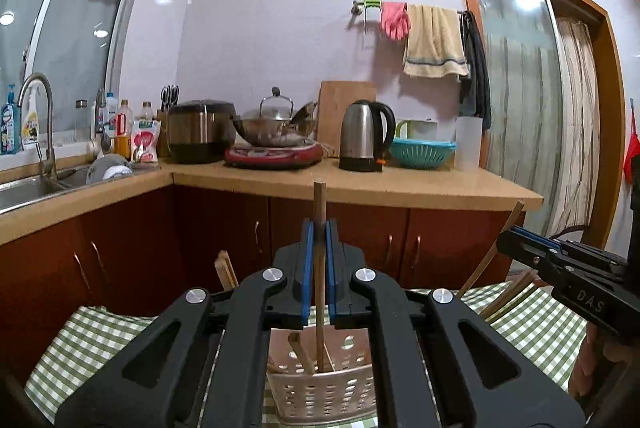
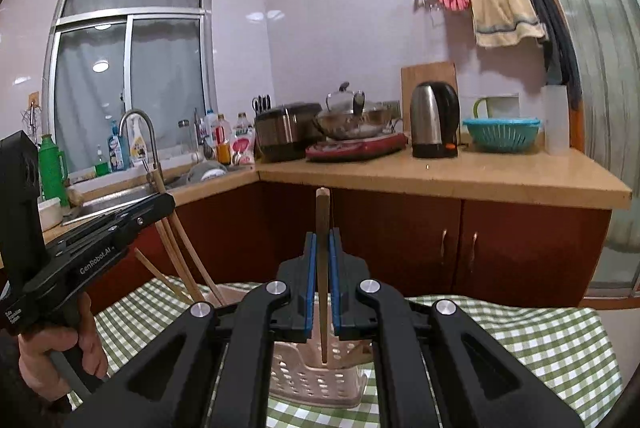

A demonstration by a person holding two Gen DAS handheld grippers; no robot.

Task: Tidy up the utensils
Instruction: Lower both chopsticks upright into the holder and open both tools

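Both grippers—left gripper (image 1: 319,268), right gripper (image 2: 321,272)—clamp upright chopsticks; lower tips hidden in basket (image 1: 324,394).

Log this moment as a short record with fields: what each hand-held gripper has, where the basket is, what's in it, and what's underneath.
left hand-held gripper: shut on an upright chopstick, lower end inside the basket
right hand-held gripper: shut on a second chopstick, tip over the basket
basket: beige, perforated, directly below both grippers
basket contents: several chopsticks standing at a lean
surface: green checked cloth
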